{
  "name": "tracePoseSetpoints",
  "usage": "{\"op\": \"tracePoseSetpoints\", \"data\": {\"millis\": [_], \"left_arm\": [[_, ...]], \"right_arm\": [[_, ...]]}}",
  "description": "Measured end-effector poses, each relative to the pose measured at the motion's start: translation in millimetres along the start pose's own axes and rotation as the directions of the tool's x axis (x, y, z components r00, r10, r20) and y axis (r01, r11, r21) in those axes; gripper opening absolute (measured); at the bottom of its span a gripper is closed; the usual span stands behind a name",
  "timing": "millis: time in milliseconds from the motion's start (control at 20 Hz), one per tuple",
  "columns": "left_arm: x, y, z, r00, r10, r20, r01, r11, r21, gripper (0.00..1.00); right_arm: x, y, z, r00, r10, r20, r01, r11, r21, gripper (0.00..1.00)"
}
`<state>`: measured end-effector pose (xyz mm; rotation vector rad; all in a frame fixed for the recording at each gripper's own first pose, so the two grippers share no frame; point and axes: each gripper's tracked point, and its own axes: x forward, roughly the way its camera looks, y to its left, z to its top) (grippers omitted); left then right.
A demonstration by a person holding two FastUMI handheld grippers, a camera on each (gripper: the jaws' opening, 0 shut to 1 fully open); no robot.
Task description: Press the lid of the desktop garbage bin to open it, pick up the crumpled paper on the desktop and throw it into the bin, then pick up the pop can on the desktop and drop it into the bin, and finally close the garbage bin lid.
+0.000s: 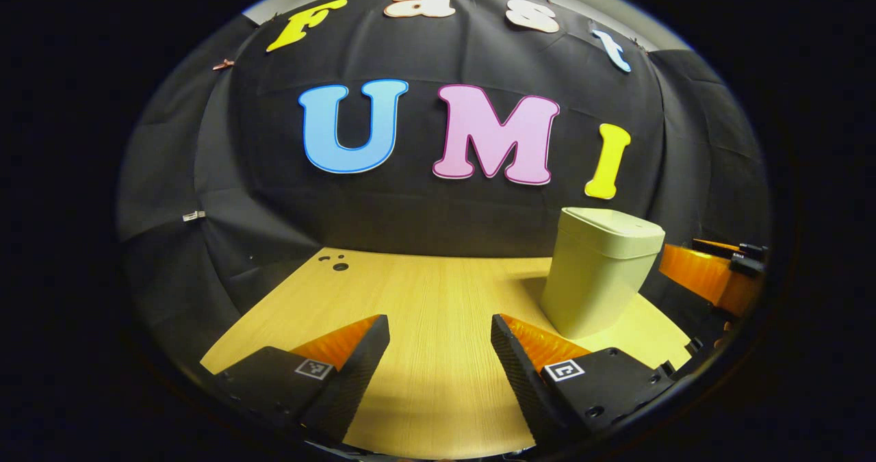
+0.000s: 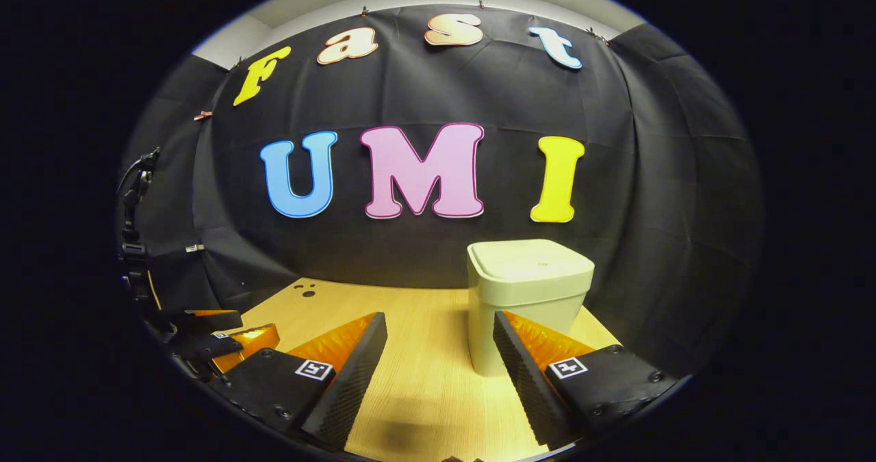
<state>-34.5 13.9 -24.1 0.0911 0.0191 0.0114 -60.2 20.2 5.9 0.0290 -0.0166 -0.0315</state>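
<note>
Both my left gripper (image 1: 440, 359) and right gripper (image 2: 440, 359) hang spread and empty over the wooden desktop (image 1: 438, 291); garbage bin (image 2: 528, 298), lid (image 2: 531, 262) down, stands ahead; I judge the task finished or unstarted.

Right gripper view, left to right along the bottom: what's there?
Other gripper at the left edge → own left finger → bare wooden desktop → own right finger, with the closed bin behind it.

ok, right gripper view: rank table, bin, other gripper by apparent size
1. table
2. bin
3. left gripper, partly cut off at the edge, so its rank is unsure
</note>
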Motion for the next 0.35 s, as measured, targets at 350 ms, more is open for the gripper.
{"op": "tracePoseSetpoints", "data": {"millis": [350], "left_arm": [[-3,5,-4,0.999,-0.04,0.003,0.04,0.998,0.048,0.96]], "right_arm": [[-9,16,-19,0.999,-0.009,-0.052,0.008,1.0,-0.02,0.98]]}}
